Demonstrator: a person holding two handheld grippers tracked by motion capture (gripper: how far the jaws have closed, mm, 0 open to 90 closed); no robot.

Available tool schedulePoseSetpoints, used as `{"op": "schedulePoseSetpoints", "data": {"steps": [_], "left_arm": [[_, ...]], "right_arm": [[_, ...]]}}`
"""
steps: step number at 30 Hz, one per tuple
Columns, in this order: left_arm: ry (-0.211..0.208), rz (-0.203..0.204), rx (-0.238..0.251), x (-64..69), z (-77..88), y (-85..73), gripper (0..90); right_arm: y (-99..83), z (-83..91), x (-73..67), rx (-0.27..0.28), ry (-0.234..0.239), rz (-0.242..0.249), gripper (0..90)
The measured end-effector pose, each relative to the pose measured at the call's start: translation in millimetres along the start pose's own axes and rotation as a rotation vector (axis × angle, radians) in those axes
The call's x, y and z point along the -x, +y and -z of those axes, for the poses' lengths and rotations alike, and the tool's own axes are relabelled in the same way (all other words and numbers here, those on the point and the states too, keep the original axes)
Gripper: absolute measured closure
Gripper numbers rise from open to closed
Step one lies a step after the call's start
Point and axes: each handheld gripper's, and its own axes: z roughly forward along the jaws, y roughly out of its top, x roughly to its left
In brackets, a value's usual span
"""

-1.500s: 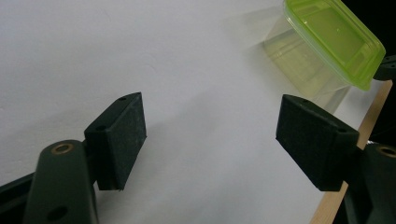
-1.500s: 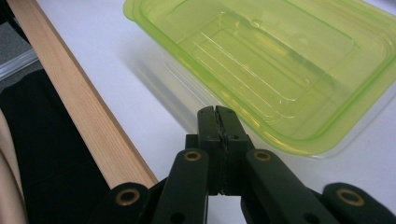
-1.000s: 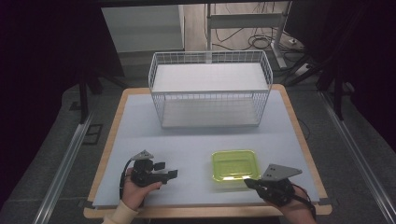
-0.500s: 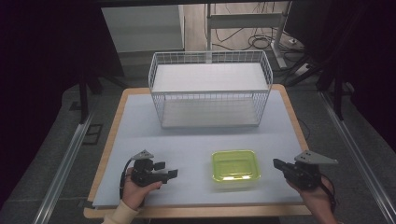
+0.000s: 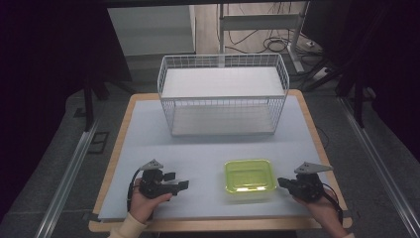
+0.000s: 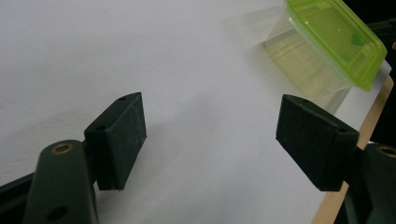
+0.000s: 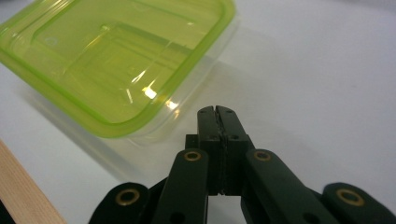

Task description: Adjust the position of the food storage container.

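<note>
A clear plastic box with a lime-green lid [image 5: 247,178] stands on the white table near its front edge, right of centre; the same box [image 6: 327,51] appears at the upper right of the left gripper view and as a large green lid [image 7: 116,60] in the right gripper view. My left gripper [image 5: 179,181] rests low on the table left of the box, its jaws wide open with nothing between them [image 6: 210,135]. Just right of the box, my right gripper [image 5: 281,182] points at it with its jaws pressed together and empty [image 7: 217,112].
A white wire basket [image 5: 223,94] with a shelf stands across the back half of the table. The table's wooden rim [image 5: 218,225] runs along the front. Bare table surface lies between the basket and the box. Metal rails and cables lie on the floor around the table.
My right gripper has swung out from in front of the box to its right side and come down a little. The left gripper and the box have stayed put.
</note>
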Motion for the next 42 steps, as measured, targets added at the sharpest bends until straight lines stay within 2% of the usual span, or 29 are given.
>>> {"op": "schedulePoseSetpoints", "data": {"steps": [10, 28, 39, 42], "left_arm": [[0.001, -0.001, -0.003, 0.2, -0.6, -0.2, 23.7], [0.000, -0.003, -0.003, -0.5, -0.8, -0.3, 23.6], [0.001, -0.004, 0.001, 0.5, 0.0, 0.1, 23.6], [0.001, -0.005, 0.003, 0.5, 0.7, 0.2, 23.6]], "right_arm": [[1.5, -8.7, -7.2, -0.021, 0.039, 0.020, 89.6], [6.3, -16.4, -18.6, -0.020, 0.052, 0.030, 89.5], [20.9, -31.0, -26.7, -0.006, 0.058, 0.041, 89.5], [26.2, -40.6, -30.6, -0.016, 0.064, 0.051, 89.5]]}}
